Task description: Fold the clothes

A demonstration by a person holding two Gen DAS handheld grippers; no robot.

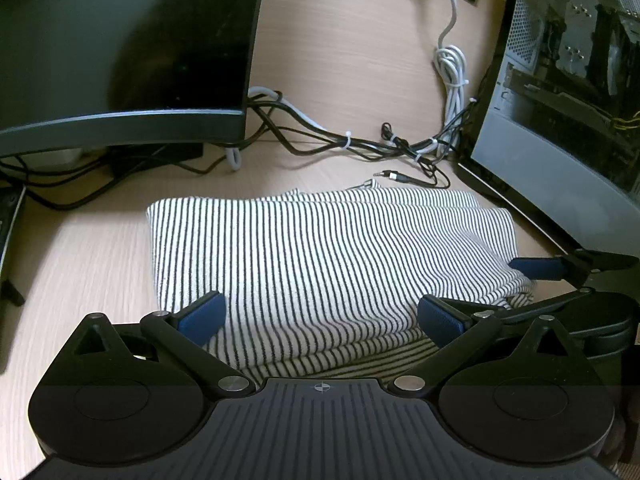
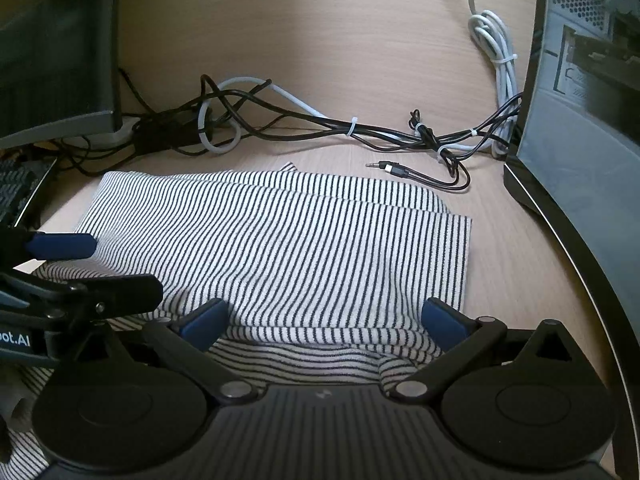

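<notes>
A black-and-white striped garment point(image 1: 320, 256) lies folded in several layers on the wooden desk; it also shows in the right wrist view point(image 2: 288, 248). My left gripper point(image 1: 320, 316) is open, its blue pads spread over the near folded edge, holding nothing. My right gripper point(image 2: 324, 316) is open too, over the near edge further right. The right gripper's blue pad point(image 1: 536, 267) shows at the garment's right edge in the left wrist view. The left gripper's blue pad point(image 2: 64, 245) shows at the left in the right wrist view.
A dark monitor point(image 1: 120, 48) stands back left and a computer case point(image 1: 568, 92) at the right. A tangle of black and white cables point(image 1: 360, 140) and a loose audio jack point(image 2: 384, 166) lie just behind the garment. A keyboard edge point(image 2: 20, 188) is at the left.
</notes>
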